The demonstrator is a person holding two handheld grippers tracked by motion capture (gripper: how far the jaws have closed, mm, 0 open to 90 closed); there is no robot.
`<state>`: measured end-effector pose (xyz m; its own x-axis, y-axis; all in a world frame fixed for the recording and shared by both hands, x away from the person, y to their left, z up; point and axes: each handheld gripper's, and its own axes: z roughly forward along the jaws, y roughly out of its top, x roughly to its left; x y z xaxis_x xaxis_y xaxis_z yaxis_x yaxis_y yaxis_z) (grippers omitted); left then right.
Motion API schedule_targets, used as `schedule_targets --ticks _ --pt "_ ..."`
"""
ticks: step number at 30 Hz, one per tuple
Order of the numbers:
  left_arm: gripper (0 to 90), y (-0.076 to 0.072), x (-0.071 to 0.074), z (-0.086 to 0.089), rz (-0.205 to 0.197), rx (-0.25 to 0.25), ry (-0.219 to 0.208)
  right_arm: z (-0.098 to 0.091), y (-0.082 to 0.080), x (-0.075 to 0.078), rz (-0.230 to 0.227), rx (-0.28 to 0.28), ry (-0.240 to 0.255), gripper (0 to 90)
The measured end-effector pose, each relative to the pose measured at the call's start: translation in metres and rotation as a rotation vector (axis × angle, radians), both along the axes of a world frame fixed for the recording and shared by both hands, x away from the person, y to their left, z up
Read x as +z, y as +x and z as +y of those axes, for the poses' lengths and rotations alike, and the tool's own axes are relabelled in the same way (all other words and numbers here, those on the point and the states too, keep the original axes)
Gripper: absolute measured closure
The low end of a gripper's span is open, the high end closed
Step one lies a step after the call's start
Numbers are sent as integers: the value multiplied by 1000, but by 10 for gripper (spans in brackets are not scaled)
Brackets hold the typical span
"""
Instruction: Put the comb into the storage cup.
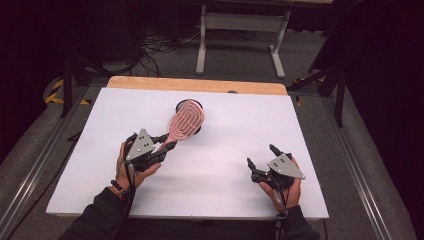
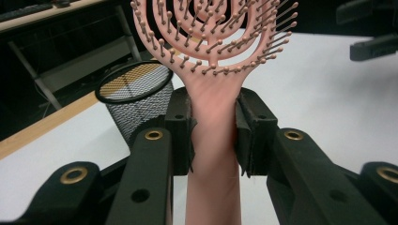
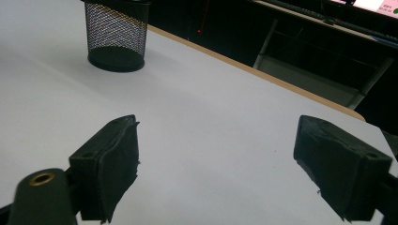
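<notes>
- Left gripper [image 2: 213, 136] clamped on pink plastic vented hairbrush [image 2: 213, 56] handle, near black mesh cup [image 2: 138, 101] by tabletop far edge.
- Right gripper [image 3: 216, 164] jaws wide apart, holding nothing, near front right corner.

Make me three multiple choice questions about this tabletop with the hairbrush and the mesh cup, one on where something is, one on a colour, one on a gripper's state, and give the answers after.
1. Where is the hairbrush?
A. Inside the mesh cup
B. Held by its handle in the left gripper
C. Flat by the right gripper

2. What colour is the hairbrush?
A. Blue
B. Green
C. Pink

3. How does the right gripper stand?
A. Open, holding nothing
B. Shut on the brush
C. Shut on the cup

Answers: 1 B, the jaws press both sides of the handle. 2 C, handle and bristles are pink. 3 A, its jaws stand wide apart over bare white table, with the black mesh cup farther off.
</notes>
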<state>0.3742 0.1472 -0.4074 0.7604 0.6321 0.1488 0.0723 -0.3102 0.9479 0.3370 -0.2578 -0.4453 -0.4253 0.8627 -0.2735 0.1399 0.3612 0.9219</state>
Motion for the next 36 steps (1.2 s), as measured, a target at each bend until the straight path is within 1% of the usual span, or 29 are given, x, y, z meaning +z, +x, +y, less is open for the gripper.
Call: schedule_targets --ticks 1,3,4,6,8,10,11,14,15,16,19,20,22,28,30,31,32,33,36 --pt "698 0 -1 1 -6 7 0 0 0 0 -1 -2 2 153" --pt "698 1 -3 2 -15 17 6 0 0 2 6 -3 26 154" --pt "698 1 -4 2 -24 26 6 0 0 2 6 -3 26 154" --pt "698 2 -6 4 -25 29 -14 -1 -1 5 -6 0 47 153" --pt "698 2 -6 5 -36 44 -23 -1 -2 6 -8 0 47 153" --pt "698 3 -6 8 -41 50 -38 0 -1 5 -8 0 28 150" --pt "698 3 -5 10 -46 60 -42 0 -1 5 -6 2 29 150" --pt "698 4 -5 13 -51 64 -50 0 -1 5 -7 0 31 150" --pt "698 4 -4 14 -59 68 -49 0 -1 5 -7 0 31 150" --pt "698 5 -3 16 -51 67 -52 -1 -1 5 -6 -2 30 150" --pt "698 6 -3 20 -54 76 -63 -1 -1 4 -4 -4 28 150" --pt "698 7 -3 22 -50 79 -82 -1 -1 4 -3 -4 27 151" --pt "698 8 -3 25 -45 89 -76 -1 -1 4 -2 -2 27 151" --pt "698 8 -3 29 -52 107 -98 -2 -1 5 -5 0 32 152" --pt "698 7 -2 31 -53 110 -109 -2 -1 5 -7 0 36 151" --pt "698 7 -3 34 -52 105 -123 -2 -1 6 -9 1 44 150" --pt "698 7 -3 34 -52 105 -123 -3 0 7 -9 1 52 147" --pt "698 7 -4 35 -67 110 -131 -2 0 8 -9 1 58 141" --pt "698 7 -5 36 -68 112 -133 0 1 11 -17 6 70 130"
